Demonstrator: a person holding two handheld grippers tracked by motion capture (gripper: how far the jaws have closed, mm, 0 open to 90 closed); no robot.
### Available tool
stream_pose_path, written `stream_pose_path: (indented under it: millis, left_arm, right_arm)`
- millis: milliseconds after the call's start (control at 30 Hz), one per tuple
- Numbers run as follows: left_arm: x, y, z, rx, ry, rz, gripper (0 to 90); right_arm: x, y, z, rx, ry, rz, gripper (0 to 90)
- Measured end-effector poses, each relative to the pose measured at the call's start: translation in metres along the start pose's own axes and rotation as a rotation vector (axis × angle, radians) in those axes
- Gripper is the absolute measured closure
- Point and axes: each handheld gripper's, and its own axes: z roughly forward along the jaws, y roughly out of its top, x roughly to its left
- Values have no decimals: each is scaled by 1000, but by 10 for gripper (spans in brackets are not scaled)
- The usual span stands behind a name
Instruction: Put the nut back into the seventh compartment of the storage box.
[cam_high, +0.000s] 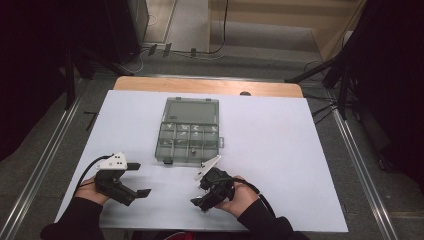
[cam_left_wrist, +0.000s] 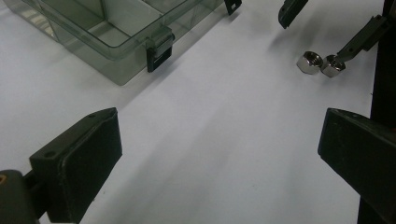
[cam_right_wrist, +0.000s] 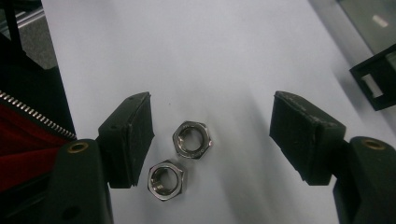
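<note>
Fingers on the right gripper (cam_right_wrist: 212, 140) are spread wide around two nuts (cam_right_wrist: 192, 139) – not pinching them, they just lie on the table (cam_high: 280, 150) near the box (cam_high: 189, 131). Left gripper (cam_left_wrist: 219, 154) – also open, nothing held.

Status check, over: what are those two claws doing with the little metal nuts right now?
Right gripper open, jaws astride two hex nuts lying side by side on the table. Left gripper open, empty. Clear compartment box beyond; nothing in the way.

Grey carpet floor (cam_high: 270, 45), dark side curtains (cam_high: 30, 75).
</note>
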Motion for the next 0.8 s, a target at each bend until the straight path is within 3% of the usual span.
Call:
stream_pose_path:
  millis: [467,800]
  left_arm:
    - [0,0,-1,4,3,1,0]
    - [0,0,-1,4,3,4,0]
  right_arm:
    - [6,-2,10,77,24,10,555]
    - [16,-2,12,93,-27,-39,679]
